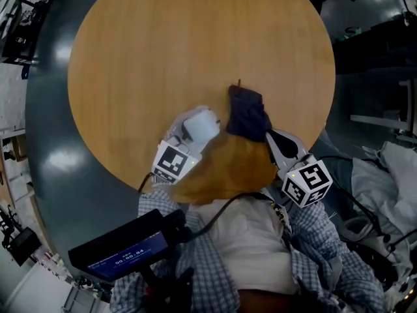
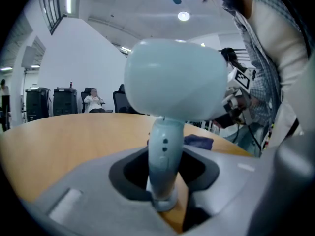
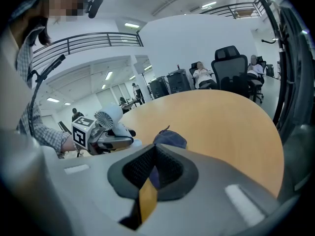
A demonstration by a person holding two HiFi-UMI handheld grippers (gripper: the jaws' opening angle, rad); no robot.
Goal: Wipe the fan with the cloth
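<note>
Item: handheld fan (image 2: 174,80), pale plastic, rounded head on a slim handle; judged light, rigid and smooth, somewhat slippery, the vented face probably delicate. Location: held over the near edge of the round wooden table (image 1: 163,44), its handle clamped between the jaws of the left gripper (image 2: 165,181). The handle is judged the proper hold, since the head is left free for wiping. Accessory: dark blue cloth (image 1: 247,113), soft and limp, bunched on the table just beside the fan, one edge pinched in the closed right gripper (image 3: 150,173). Light pressure is advised.
</note>
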